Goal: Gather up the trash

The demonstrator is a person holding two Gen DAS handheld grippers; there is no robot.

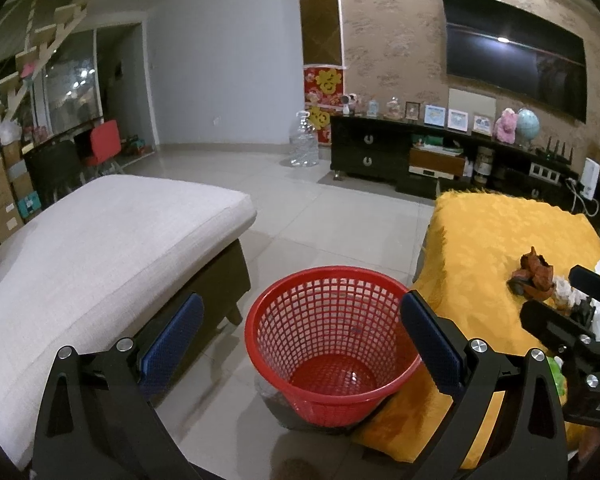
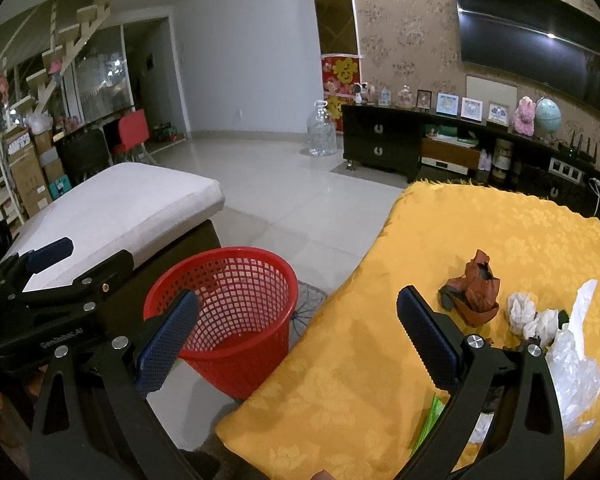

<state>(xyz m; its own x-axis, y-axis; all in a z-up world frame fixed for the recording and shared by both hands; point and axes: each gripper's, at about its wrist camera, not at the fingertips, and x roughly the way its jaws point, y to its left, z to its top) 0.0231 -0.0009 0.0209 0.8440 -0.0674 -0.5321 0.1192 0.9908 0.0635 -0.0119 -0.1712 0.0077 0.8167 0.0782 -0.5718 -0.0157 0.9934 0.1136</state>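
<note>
A red mesh basket [image 1: 320, 320] stands empty on the tiled floor, between a beige cushioned seat and a table under a yellow cloth [image 2: 360, 360]. My left gripper [image 1: 302, 338] hangs open above the basket with nothing in it. My right gripper [image 2: 298, 340] is open and empty over the table's left edge. On the cloth, right of the right gripper, lie a crumpled orange-brown wrapper [image 2: 478, 292], white tissue wads [image 2: 534, 316], a clear plastic bag [image 2: 572, 368] and a green scrap [image 2: 430, 420]. The wrapper [image 1: 534, 274] also shows in the left wrist view.
The beige cushioned seat [image 1: 100, 248] lies left of the basket. A black TV cabinet [image 1: 380, 152] with ornaments lines the far wall, with a large clear water bottle [image 1: 304, 144] beside it. Boxes and chairs are stacked far left. Tiled floor [image 1: 320, 208] lies between.
</note>
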